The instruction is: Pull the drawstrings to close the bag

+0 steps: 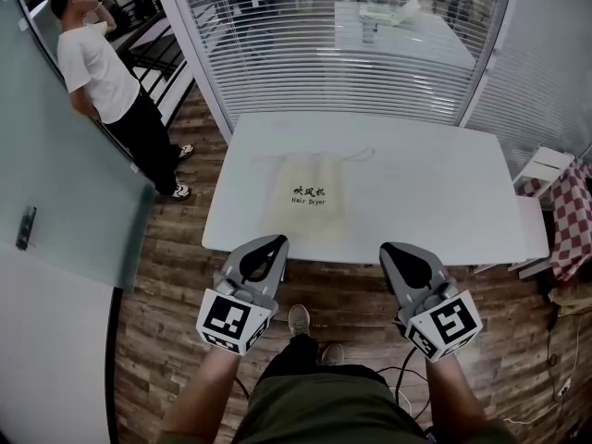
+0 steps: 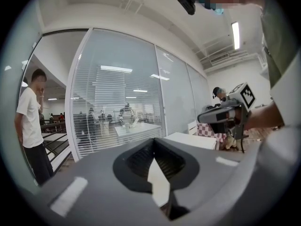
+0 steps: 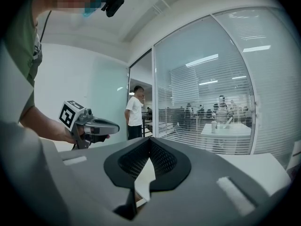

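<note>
A cream cloth bag point(image 1: 309, 199) with black print lies flat on the white table point(image 1: 435, 192), left of its middle. The bag's mouth faces the far side, and thin drawstrings point(image 1: 357, 155) trail from it to the right. My left gripper point(image 1: 275, 241) hovers at the table's near edge, just short of the bag, jaws shut and empty. Further right along that edge is my right gripper point(image 1: 392, 248), also shut on nothing. In the left gripper view the left gripper's point(image 2: 153, 142) jaws meet at the tip. The right gripper point(image 3: 149, 140) looks the same in its own view. Neither gripper view shows the bag.
A person point(image 1: 104, 81) in a white shirt stands at the far left by a glass partition point(image 1: 65, 202). Glass walls with blinds point(image 1: 342, 35) run behind the table. A white stool point(image 1: 546, 167) and a red-checked cloth point(image 1: 573, 220) are at the right. Wooden floor surrounds the table.
</note>
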Action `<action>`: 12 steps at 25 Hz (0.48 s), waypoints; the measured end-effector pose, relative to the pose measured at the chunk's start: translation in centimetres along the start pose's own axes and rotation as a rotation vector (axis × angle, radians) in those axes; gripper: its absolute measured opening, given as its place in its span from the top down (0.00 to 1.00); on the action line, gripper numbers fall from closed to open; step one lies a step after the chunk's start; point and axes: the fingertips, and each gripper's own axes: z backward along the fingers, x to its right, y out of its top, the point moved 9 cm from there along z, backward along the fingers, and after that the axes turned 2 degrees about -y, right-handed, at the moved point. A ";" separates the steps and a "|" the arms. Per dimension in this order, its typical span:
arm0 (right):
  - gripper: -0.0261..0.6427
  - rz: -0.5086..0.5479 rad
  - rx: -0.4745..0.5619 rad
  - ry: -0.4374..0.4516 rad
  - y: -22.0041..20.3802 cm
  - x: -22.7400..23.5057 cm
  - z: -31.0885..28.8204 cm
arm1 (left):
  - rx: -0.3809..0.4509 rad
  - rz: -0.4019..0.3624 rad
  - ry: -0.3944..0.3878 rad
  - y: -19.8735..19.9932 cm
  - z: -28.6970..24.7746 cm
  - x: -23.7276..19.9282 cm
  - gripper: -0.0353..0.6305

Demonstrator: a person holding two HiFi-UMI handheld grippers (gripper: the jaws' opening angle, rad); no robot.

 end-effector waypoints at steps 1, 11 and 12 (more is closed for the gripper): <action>0.95 -0.001 -0.004 0.000 -0.1 0.3 -0.2 | -0.002 0.002 -0.001 -0.1 -0.3 -0.2 0.94; 0.95 -0.005 -0.041 -0.010 -0.7 2.6 -5.2 | -0.016 0.023 -0.019 -1.6 -4.2 -4.5 0.94; 0.95 -0.007 -0.047 -0.012 -0.9 2.8 -5.9 | -0.018 0.024 -0.022 -1.9 -4.6 -5.1 0.94</action>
